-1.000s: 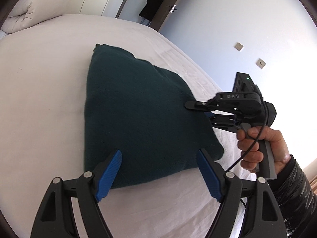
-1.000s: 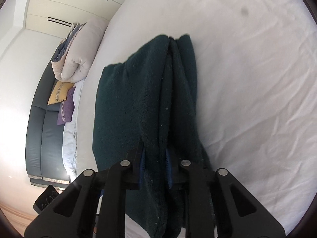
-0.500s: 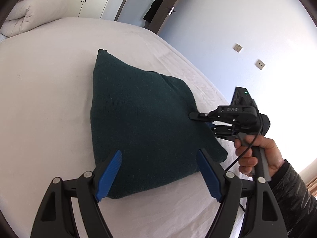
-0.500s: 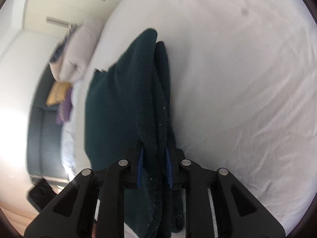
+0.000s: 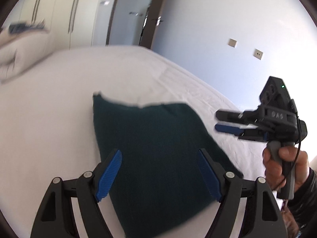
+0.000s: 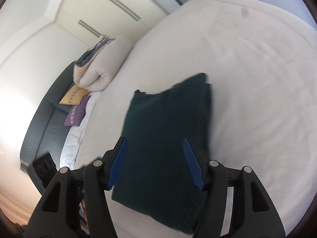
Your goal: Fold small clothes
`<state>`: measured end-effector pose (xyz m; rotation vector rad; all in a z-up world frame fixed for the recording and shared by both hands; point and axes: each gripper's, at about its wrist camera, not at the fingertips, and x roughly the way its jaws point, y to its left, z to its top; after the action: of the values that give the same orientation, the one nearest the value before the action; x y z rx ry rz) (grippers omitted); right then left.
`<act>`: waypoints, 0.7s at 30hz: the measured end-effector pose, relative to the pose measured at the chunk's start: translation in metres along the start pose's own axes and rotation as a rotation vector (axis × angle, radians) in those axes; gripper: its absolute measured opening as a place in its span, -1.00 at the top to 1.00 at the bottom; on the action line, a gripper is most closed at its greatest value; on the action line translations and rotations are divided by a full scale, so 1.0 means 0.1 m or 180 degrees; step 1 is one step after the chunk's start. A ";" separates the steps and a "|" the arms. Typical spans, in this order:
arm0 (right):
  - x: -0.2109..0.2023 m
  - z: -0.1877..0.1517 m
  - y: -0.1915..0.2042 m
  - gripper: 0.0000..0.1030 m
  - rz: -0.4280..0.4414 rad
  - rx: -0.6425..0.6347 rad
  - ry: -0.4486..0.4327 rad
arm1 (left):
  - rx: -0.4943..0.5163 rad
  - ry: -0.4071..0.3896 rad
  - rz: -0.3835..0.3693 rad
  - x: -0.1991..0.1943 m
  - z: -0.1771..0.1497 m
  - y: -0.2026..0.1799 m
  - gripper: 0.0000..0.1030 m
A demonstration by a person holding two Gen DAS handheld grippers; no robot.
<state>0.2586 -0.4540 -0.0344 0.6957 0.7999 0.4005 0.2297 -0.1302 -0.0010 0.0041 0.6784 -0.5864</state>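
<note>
With both jaws spread and empty, I hold my left gripper (image 5: 158, 175) and right gripper (image 6: 155, 162) just above the folded dark green cloth (image 5: 158, 148), which lies flat on the white bed (image 5: 49, 119). I judge this fold finished; next comes backing away. Half a second ago the right gripper pinched its edge; now it's released.
</note>
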 end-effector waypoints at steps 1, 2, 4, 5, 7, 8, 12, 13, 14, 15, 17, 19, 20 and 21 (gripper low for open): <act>0.04 0.04 -0.05 -0.12 0.0043 0.0074 -0.0031 | 0.0039 -0.0035 -0.0001 0.04 0.08 0.00 -0.54; 0.06 0.07 -0.08 -0.13 0.0068 0.0126 -0.0046 | 0.0052 -0.0017 0.0017 0.14 0.17 0.02 -0.54; 0.22 0.11 -0.20 -0.12 0.0129 0.0286 0.0039 | -0.0005 0.0157 0.0042 0.38 0.26 0.10 -0.54; 0.36 0.14 -0.25 -0.12 -0.0010 0.0360 0.0137 | -0.0026 0.0346 0.0103 0.56 0.27 0.13 -0.54; 0.48 0.12 -0.43 -0.01 -0.0133 0.0455 0.0170 | -0.0045 0.0646 0.0157 0.87 0.20 0.19 -0.41; 0.46 0.11 -0.46 -0.01 -0.0093 0.0431 0.0117 | -0.0058 0.0690 0.0190 0.97 0.16 0.24 -0.41; 0.42 0.03 -0.47 0.00 -0.0038 0.0340 0.0060 | -0.0093 0.0777 0.0208 1.12 0.14 0.28 -0.50; 0.46 0.00 -0.43 0.00 -0.0049 0.0319 0.0063 | -0.0018 0.0815 0.0217 1.13 0.14 0.26 -0.57; 0.45 0.00 -0.41 -0.01 -0.0060 0.0336 0.0055 | 0.0058 0.0843 0.0219 1.14 0.14 0.24 -0.57; 0.34 -0.02 -0.38 -0.04 -0.0085 0.0399 0.0016 | 0.0076 0.0828 0.0223 1.11 0.15 0.25 -0.57; 0.16 -0.03 -0.39 -0.04 -0.0112 0.0395 -0.0128 | -0.0021 0.0674 0.0195 0.93 0.18 0.30 -0.56; -0.05 -0.05 -0.34 -0.19 -0.0299 0.0289 -0.0235 | -0.0236 0.0366 0.0181 0.65 0.19 0.43 -0.58; -0.09 -0.06 -0.34 -0.27 -0.0391 0.0267 -0.0228 | -0.0355 0.0222 0.0211 0.54 0.19 0.53 -0.63; -0.12 -0.08 -0.34 -0.34 -0.0457 0.0261 -0.0174 | -0.0455 0.0156 0.0244 0.49 0.18 0.60 -0.79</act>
<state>0.2471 -0.4821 -0.0559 0.7177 0.8123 0.2191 0.3018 -0.1083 -0.0273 -0.0887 0.7634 -0.4645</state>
